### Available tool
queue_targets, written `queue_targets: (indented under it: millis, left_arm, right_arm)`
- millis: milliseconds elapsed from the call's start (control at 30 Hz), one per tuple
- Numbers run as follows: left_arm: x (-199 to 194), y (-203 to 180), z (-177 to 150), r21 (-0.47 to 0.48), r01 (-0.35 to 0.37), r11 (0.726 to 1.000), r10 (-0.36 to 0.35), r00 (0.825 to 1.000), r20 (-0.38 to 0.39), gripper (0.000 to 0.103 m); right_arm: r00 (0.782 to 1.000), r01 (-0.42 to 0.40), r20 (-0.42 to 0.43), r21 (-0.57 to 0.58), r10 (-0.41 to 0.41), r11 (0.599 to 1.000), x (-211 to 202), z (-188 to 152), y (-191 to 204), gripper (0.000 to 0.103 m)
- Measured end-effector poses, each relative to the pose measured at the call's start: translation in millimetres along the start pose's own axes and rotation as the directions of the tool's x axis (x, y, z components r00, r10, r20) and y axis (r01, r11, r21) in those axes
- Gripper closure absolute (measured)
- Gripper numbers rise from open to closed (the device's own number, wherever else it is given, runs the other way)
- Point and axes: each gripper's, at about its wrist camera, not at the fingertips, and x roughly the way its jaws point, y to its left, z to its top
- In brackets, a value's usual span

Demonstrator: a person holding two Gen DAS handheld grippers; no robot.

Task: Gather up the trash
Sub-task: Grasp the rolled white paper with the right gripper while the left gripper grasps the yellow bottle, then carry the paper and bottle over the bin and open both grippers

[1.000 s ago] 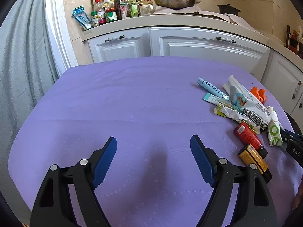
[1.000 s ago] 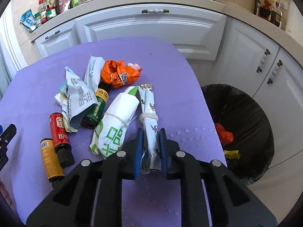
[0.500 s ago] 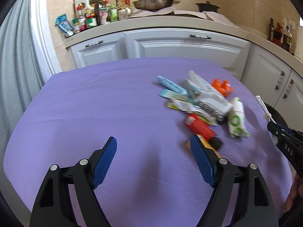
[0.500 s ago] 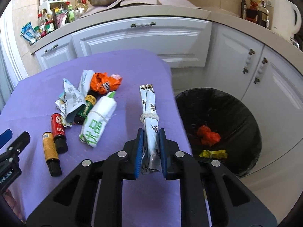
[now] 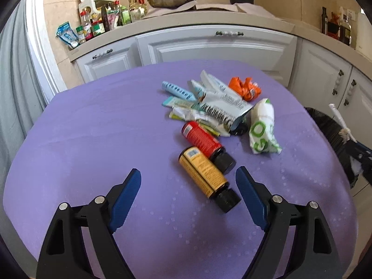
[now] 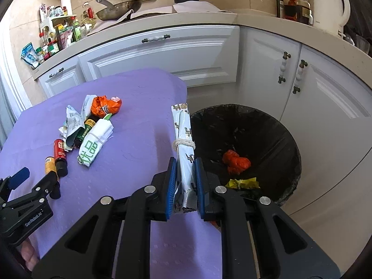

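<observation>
Two black handheld grippers with blue pads are shown. At lower centre of the right wrist view, the right gripper [image 6: 184, 184] is clamped on a rolled white wrapper tied with string [image 6: 184, 137], held beside the black-lined round trash bin [image 6: 288, 139] at centre right. The purple-clothed table [image 5: 93, 127] carries the remaining litter pile. The left gripper [image 5: 188, 186] is spread wide and empty beside a yellow-labelled bottle [image 5: 204, 174]. Dropping the wrapper over the bin is judged next.
</observation>
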Motion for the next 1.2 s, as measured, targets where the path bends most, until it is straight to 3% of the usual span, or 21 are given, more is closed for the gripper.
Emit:
queue_targets:
  millis: [133, 300, 633, 700, 733, 967, 1067, 1200]
  left_arm:
    - [-0.7, 5.4, -7.2, 0.019, -0.003, 1.000, 0.003, 1.000, -0.001, 0.028]
    - [-1.6, 12.6, -11.2, 0.032, 0.009, 0.999, -0.009, 1.000, -0.021, 0.050]
    - [5.8, 13.0, -6.7, 0.045, 0.024, 0.999, -0.023, 1.000, -0.008, 0.051]
    - [9.8, 13.2, -8.0, 0.054, 0.033, 0.998, -0.032, 0.999, -0.024, 0.065]
    - [12.0, 13.0, -9.4, 0.061, 0.036, 0.997, -0.034, 0.999, -0.037, 0.067]
    - [10.4, 12.8, -12.3, 0.070, 0.041, 0.997, -0.039, 0.999, -0.025, 0.068]
    - [9.7, 13.9, -12.8, 0.071, 0.057, 0.996, -0.055, 0.998, -0.022, 0.078]
    - [6.2, 13.0, -12.6, 0.081, 0.056, 0.995, -0.055, 0.998, -0.007, 0.078]
  right_arm:
    - [1.000, -0.013, 0.000, 0.005, 0.013, 1.000, -0.4, -2.4, -0.6, 0.087]
    - [1.000, -0.022, -0.001, 0.007, 0.022, 1.000, -0.7, -3.3, 1.9, 0.087]
    - [1.000, -0.018, -0.006, 0.005, 0.018, 1.000, 0.3, -4.3, 7.7, 0.087]
    - [1.000, -0.019, -0.004, 0.003, 0.019, 1.000, 0.6, -3.9, 8.0, 0.087]
    - [1.000, -0.018, -0.003, 0.002, 0.018, 1.000, 0.8, -3.7, 8.5, 0.087]
    - [1.000, -0.017, -0.006, 0.001, 0.017, 1.000, 1.3, -3.0, 8.8, 0.087]
    - [1.000, -0.018, -0.004, 0.001, 0.018, 1.000, 0.9, -2.8, 8.9, 0.087]
    - [1.000, -0.018, 0.013, 0.000, 0.018, 1.000, -2.9, -3.0, 8.2, 0.087]
